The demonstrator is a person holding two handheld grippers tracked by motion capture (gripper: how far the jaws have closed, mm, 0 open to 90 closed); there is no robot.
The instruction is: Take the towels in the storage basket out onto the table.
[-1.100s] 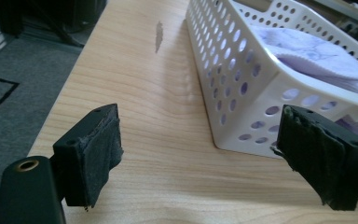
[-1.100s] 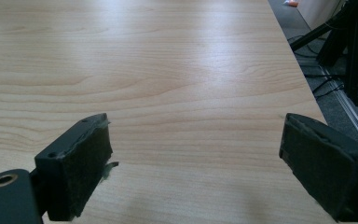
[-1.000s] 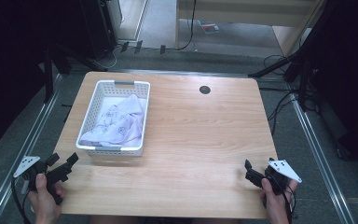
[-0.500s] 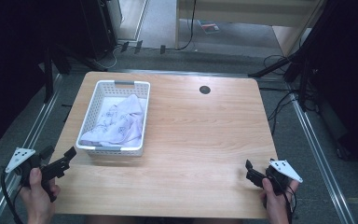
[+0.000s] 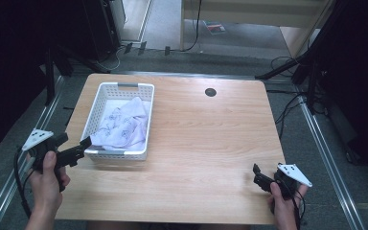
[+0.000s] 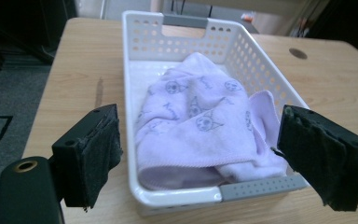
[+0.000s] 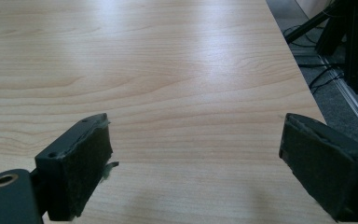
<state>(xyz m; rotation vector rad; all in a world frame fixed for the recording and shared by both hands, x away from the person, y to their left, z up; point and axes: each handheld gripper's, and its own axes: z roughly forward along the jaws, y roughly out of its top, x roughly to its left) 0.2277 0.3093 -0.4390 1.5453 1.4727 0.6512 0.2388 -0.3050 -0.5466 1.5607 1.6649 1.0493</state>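
Inside the white basket point(image 6: 135, 98) lies a lilac towel point(image 6: 200, 130); both grippers gape wide.

The basket point(image 6: 242, 56) floor is largely covered by the bunched towel point(image 6: 200, 126); the towel's underside and folds cannot be inspected. In the high view, the towel print is too small to identify. The person's forearms are cut off at the bottom edge. In the right gripper view, the counter point(image 7: 168, 70) runs past the frame edges
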